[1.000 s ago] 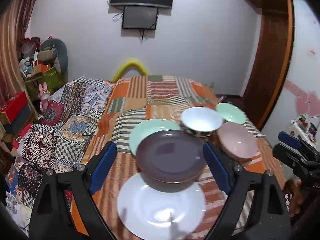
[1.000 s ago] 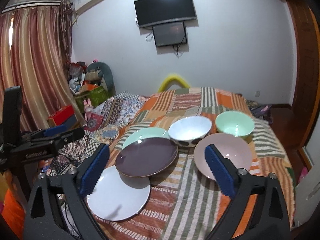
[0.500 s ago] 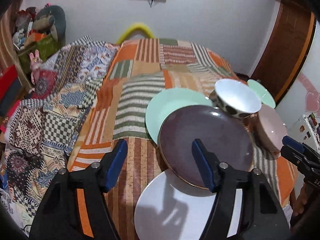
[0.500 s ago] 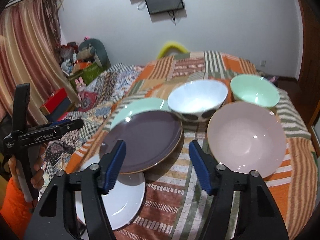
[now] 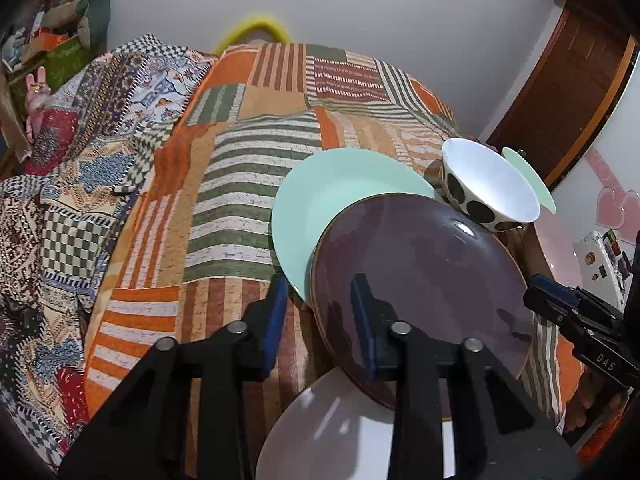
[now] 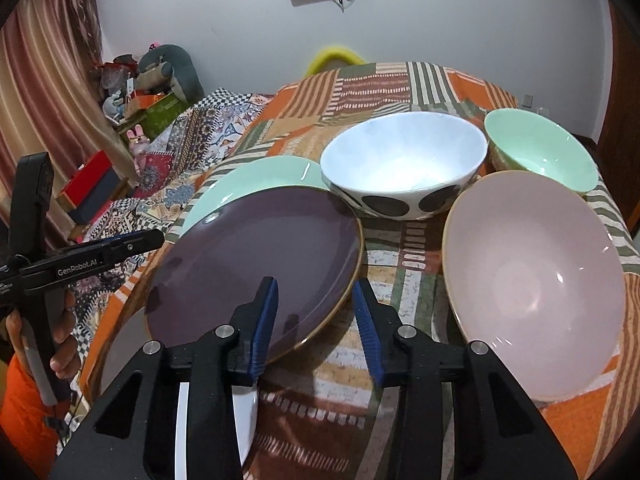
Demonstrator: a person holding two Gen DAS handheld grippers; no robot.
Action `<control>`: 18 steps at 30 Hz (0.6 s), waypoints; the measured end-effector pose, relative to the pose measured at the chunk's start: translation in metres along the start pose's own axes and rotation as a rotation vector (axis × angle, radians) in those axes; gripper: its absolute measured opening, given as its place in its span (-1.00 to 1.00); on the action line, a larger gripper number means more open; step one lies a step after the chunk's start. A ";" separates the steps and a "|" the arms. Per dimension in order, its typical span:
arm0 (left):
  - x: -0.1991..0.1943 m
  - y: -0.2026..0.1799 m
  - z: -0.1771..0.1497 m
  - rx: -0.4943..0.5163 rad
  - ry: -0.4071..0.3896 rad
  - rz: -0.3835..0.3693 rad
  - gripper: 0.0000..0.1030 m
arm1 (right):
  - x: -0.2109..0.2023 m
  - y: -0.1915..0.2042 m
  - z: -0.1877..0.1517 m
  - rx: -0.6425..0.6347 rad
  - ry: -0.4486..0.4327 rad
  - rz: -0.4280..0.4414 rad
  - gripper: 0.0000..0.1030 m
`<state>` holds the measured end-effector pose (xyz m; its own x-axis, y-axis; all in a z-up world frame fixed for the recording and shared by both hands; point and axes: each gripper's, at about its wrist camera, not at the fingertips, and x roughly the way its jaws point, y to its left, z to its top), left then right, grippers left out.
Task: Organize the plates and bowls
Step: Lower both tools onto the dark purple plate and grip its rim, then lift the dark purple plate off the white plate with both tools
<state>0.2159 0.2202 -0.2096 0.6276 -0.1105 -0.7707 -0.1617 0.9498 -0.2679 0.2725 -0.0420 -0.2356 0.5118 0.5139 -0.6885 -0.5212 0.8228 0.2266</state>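
Straddling the purple plate point(image 5: 416, 276) rim with my left hand-held gripper point(image 5: 318, 320), jaws open, ready to lift; right hand-held gripper point(image 6: 316, 320) likewise open at its opposite edge.

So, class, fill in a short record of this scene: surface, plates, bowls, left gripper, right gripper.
surface: striped patchwork cloth
plates: purple plate overlapping a mint plate and a white plate
bowls: spotted white bowl, mint bowl, pink bowl
left gripper: open, astride the purple plate's left rim
right gripper: open, astride the purple plate's right rim
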 end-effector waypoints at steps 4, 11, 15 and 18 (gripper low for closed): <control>0.009 0.005 0.002 -0.015 0.016 -0.011 -0.54 | 0.003 0.001 0.001 -0.009 -0.001 -0.020 -0.32; 0.023 0.007 0.000 -0.031 0.051 -0.038 -0.56 | 0.011 -0.001 0.006 -0.007 0.012 -0.043 -0.32; 0.024 0.009 -0.004 -0.039 0.058 -0.054 -0.61 | 0.014 -0.001 0.005 -0.002 0.020 -0.041 -0.33; 0.023 0.011 -0.007 -0.054 0.070 -0.079 -0.62 | 0.016 0.001 0.006 -0.004 0.027 -0.031 -0.33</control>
<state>0.2230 0.2261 -0.2340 0.5858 -0.2060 -0.7839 -0.1564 0.9202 -0.3587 0.2839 -0.0318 -0.2421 0.5091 0.4813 -0.7135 -0.5081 0.8372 0.2022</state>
